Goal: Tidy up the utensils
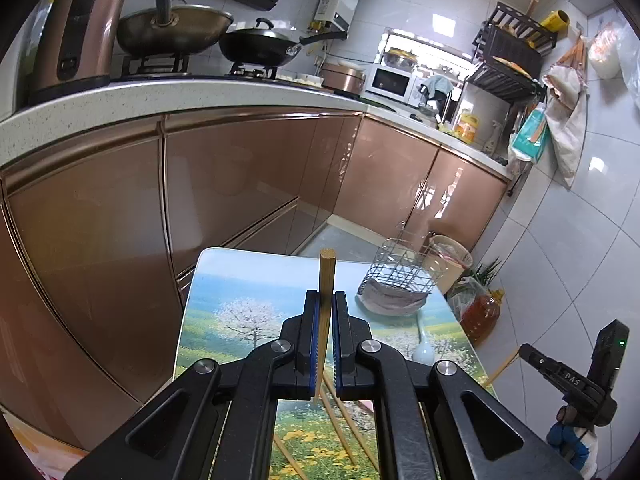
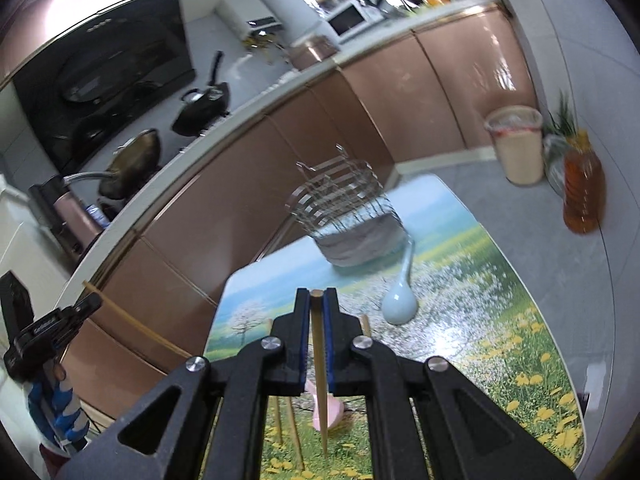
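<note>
One chopstick (image 1: 327, 280) is clamped in the left gripper (image 1: 324, 344), another (image 2: 318, 340) in the right gripper (image 2: 318, 344). The basket (image 1: 400, 268) appears empty; spoon (image 2: 398, 300) and further chopsticks (image 1: 340, 432) are left on the counter (image 1: 240, 280).

Tan chopstick (image 1: 327, 300), pale blue spoon (image 2: 398, 304), silver wire basket (image 2: 340, 196), flower-meadow printed table (image 2: 500, 320), pink cabinets (image 1: 224, 176)

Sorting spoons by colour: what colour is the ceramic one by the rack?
Pale blue-white spoon, clearest in right wrist view.
</note>
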